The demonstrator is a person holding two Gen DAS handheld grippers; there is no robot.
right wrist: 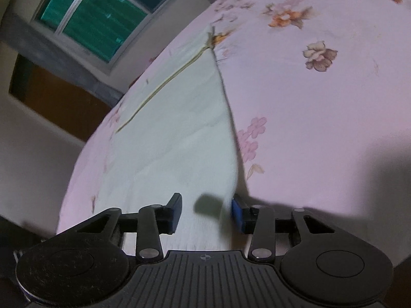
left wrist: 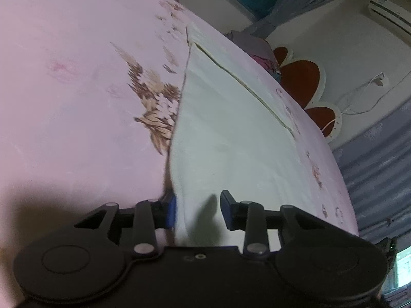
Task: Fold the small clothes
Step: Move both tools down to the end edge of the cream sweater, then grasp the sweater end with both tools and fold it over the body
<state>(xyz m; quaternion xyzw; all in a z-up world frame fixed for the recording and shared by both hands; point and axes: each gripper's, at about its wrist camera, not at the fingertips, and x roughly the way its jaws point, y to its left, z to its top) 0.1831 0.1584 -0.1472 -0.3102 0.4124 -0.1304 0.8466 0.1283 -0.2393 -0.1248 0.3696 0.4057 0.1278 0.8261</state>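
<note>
A pale cloth (left wrist: 231,138) lies spread on a bed covered by a pink flowered sheet (left wrist: 77,102). In the left wrist view the cloth runs from the bottom centre up toward the upper middle of the frame, with a thin yellowish trim line (left wrist: 244,82) along its far side. The left tool (left wrist: 199,211) sits at the bottom centre, astride the cloth's near left edge: its left pad (left wrist: 172,211) is just outside that edge, touching or almost touching the fabric, and its right finger (left wrist: 227,209) rests over the cloth. The two pads stand apart with cloth in the gap; whether they press on it I cannot tell.

In the right wrist view the same cloth (right wrist: 174,133) fills the middle of the frame, its right edge running down to the bottom centre. The right tool (right wrist: 205,214) straddles that edge: the left pad (right wrist: 176,214) is above the cloth, and the right pad (right wrist: 237,214) is beside the blurred edge on the pink sheet's side. These pads are also apart, with the fabric edge between them and no clear pinch visible.

A green-glazed window (right wrist: 97,18) shows at the upper left of the right view. A red and white headboard (left wrist: 303,77) and a wall air conditioner (left wrist: 390,12) show at the right of the left view.
</note>
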